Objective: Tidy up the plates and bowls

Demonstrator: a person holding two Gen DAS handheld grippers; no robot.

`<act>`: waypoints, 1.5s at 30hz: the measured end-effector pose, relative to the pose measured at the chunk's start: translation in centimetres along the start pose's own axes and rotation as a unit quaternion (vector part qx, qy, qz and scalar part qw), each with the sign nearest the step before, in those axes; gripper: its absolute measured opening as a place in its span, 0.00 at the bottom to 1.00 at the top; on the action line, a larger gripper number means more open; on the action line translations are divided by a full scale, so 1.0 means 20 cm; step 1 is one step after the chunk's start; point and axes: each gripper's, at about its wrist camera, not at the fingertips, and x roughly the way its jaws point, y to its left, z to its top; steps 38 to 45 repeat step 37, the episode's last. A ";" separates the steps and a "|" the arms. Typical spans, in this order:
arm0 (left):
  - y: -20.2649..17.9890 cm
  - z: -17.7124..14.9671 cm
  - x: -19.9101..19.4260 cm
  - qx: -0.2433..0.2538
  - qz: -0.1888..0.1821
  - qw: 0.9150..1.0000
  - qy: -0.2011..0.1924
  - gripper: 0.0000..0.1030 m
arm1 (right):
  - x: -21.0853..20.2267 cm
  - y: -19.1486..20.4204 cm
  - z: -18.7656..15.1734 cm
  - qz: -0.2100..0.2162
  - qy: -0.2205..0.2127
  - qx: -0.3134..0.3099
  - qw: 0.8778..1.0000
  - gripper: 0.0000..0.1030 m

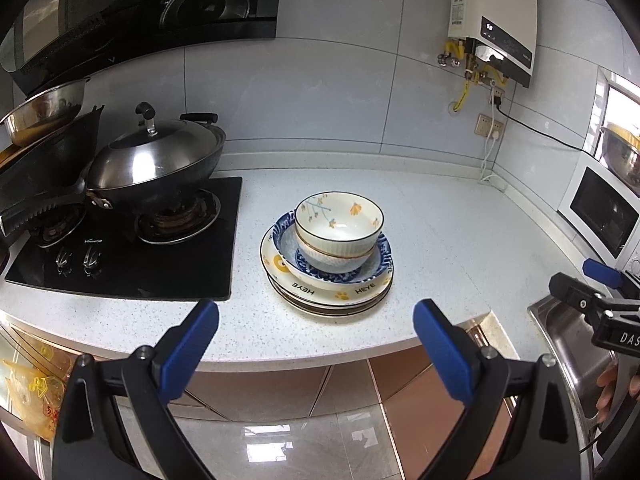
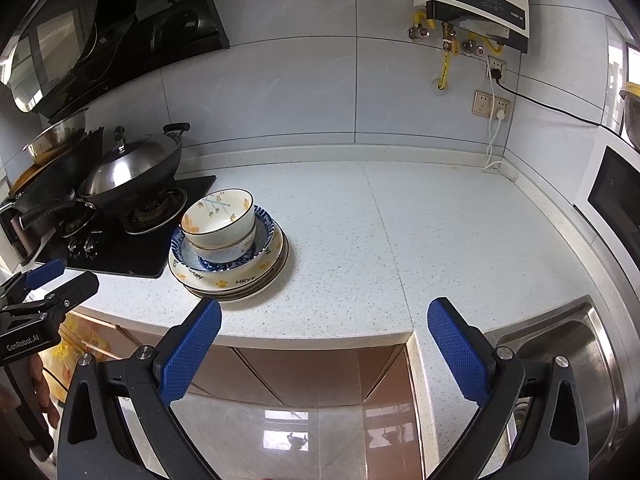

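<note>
Stacked bowls (image 1: 339, 226) sit upright, mouths up, on nested plates (image 1: 326, 284), ahead of the left gripper (image 1: 316, 340). Both it and the right gripper (image 2: 324, 344) are level, jaws apart, holding nothing.

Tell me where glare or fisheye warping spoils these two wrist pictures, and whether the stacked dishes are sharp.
Left wrist view: the counter edge bows strongly, glare patches sit on the glossy floor, yet the stacked dishes are sharp. Right wrist view: same bowing, dark corners, window light reflects off the floor, and the wok lid shows a bright highlight; dishes stay readable.
</note>
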 end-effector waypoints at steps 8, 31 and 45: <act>0.01 0.01 0.00 0.004 0.001 1.000 0.002 0.96 | 0.00 0.02 0.00 0.001 -0.001 -0.003 1.000 0.99; 0.00 0.00 -0.04 0.015 -0.020 1.000 -0.013 0.96 | -0.01 0.06 0.00 0.007 -0.001 -0.013 1.000 0.99; -0.01 -0.01 -0.05 0.012 -0.016 1.000 -0.016 0.96 | -0.01 0.06 -0.01 0.007 -0.001 -0.014 1.000 0.99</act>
